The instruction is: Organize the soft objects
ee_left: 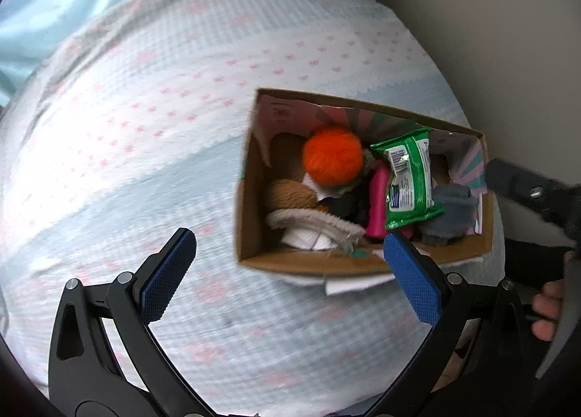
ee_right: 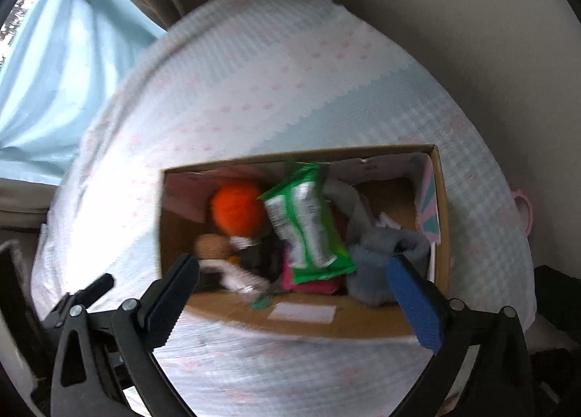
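Observation:
A cardboard box (ee_left: 250,199) stands on the bed and holds soft things: an orange pompom ball (ee_left: 332,155), a green wipes pack (ee_left: 410,177), a pink item (ee_left: 377,199), a grey fuzzy cloth (ee_left: 450,213), a tan plush (ee_left: 290,195) and a white cloth (ee_left: 308,224). My left gripper (ee_left: 290,246) is open and empty, above the bed by the box's near left corner. My right gripper (ee_right: 294,275) is open and empty, over the near side of the box (ee_right: 441,199), above the wipes pack (ee_right: 308,224), the orange ball (ee_right: 236,210) and the grey cloth (ee_right: 374,257).
The bed has a pale blue and white cover with pink dots (ee_left: 145,108). A beige wall (ee_left: 472,17) runs along the right. Light blue curtains (ee_right: 54,72) hang at the far left. A pink handle (ee_right: 524,210) pokes out at the bed's right edge.

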The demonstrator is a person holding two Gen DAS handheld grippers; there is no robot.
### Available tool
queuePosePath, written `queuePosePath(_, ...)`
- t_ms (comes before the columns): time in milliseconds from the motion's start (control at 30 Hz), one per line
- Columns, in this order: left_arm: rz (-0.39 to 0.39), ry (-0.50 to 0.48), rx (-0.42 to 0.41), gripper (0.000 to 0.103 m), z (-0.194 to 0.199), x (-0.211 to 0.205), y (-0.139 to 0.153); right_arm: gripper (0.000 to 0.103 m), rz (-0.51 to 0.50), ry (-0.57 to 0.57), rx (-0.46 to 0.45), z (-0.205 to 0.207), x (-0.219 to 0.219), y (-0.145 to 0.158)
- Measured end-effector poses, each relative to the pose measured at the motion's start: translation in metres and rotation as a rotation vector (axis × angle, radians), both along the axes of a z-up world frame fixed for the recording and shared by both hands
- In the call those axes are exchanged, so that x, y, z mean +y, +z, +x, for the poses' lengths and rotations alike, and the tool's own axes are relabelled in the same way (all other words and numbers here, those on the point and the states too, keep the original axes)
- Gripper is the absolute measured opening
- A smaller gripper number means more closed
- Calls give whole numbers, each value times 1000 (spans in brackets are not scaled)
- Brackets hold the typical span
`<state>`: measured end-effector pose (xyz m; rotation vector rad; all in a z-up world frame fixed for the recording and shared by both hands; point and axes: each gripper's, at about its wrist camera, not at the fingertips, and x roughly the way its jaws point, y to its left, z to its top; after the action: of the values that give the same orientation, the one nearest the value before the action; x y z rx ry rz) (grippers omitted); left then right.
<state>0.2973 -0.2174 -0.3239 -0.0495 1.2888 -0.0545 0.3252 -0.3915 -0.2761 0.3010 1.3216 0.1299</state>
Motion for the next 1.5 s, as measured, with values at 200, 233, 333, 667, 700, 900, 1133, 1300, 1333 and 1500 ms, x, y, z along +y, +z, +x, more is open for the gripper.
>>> queuePosePath(200,-19,-9,-111,103,-38,35,62,103,-117,28,-153,-45,29,77)
queuePosePath(233,-22,-10,-133,103,-44,40,71,103,-133,23,-173,-52,32,87)
queuePosePath(333,-32,-27,-217,103,-67,59,111,103,-173,-3,-261,-82,44,125)
queuePosePath(667,-71,-113,-506,103,-157,115,230,103,-233,-44,-529,-186,104,226)
queuePosePath(700,-66,-121,-537,103,-168,121,239,103,-245,-52,-550,-196,110,232)
queuePosePath(900,-113,-141,-675,103,-216,151,277,103,-255,-109,-651,-250,137,259)
queuePosePath(1133,-75,-152,-809,103,-258,167,304,103,-300,-139,-740,-287,156,279)
queuePosePath(1300,-58,-159,-852,103,-275,170,310,103,-286,-151,-775,-300,160,288)
queuePosePath(1333,-55,-159,-854,103,-277,170,311,103,-291,-156,-778,-301,161,289)
queuePosePath(1500,-48,-157,-862,103,-280,171,312,103,-289,-165,-779,-302,161,289)
